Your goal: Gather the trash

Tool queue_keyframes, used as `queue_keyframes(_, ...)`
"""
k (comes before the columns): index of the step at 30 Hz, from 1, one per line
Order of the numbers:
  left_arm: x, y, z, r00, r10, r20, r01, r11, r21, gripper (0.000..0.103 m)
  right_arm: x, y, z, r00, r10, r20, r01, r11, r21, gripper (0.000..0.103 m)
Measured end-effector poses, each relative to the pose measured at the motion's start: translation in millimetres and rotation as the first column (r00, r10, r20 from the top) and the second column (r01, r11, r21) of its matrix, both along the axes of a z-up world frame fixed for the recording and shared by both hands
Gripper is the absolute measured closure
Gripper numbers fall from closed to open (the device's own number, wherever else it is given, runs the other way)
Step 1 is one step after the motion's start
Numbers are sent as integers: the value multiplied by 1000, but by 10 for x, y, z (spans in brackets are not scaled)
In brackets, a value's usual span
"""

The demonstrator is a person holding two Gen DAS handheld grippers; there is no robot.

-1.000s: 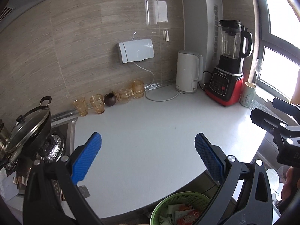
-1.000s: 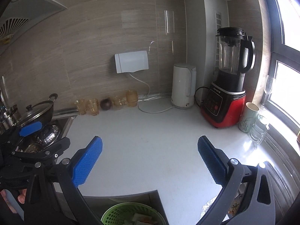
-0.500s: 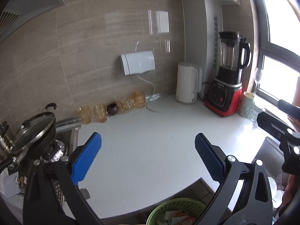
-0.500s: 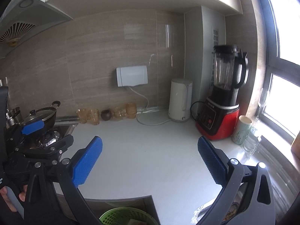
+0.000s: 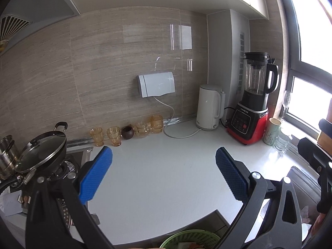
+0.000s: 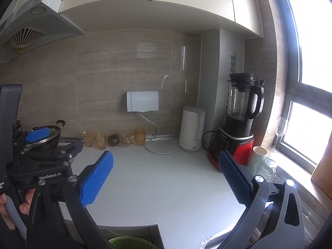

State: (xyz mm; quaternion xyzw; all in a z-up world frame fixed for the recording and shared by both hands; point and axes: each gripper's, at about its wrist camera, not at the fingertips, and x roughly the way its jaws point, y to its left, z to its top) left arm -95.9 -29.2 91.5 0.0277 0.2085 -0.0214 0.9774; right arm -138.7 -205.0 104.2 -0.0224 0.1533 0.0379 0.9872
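Two grippers hang above the near edge of the white bench [image 5: 157, 178], each with its blue-padded fingers spread wide and holding nothing: the left gripper [image 5: 164, 174] and the right gripper [image 6: 166, 176]. Below the bench's near edge sits a green basket [image 5: 189, 238], its rim just showing, with scraps of trash [image 5: 187, 245] inside; the right wrist view catches only the basket's top. A hand [image 6: 25, 203] grips the left tool's handle at the left of that view. At the bench's left edge a lidded black pan [image 5: 44, 151] rests on the stove. Along the far edge by the tiled wall stand amber glasses [image 5: 105, 136], a small brown cup [image 5: 127, 132], and a white kettle [image 5: 209, 110]. In the far right corner are a red-based blender [image 5: 252, 108] and a pale cup [image 5: 271, 130] just beside it.
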Motion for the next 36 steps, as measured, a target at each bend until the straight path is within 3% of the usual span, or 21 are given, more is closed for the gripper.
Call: queue_keyframes(36,-29,-29,-29,1000,3,-13,-3,1000,6,8,-30,95,-31,1000,-7,-11,7,1000,5,2)
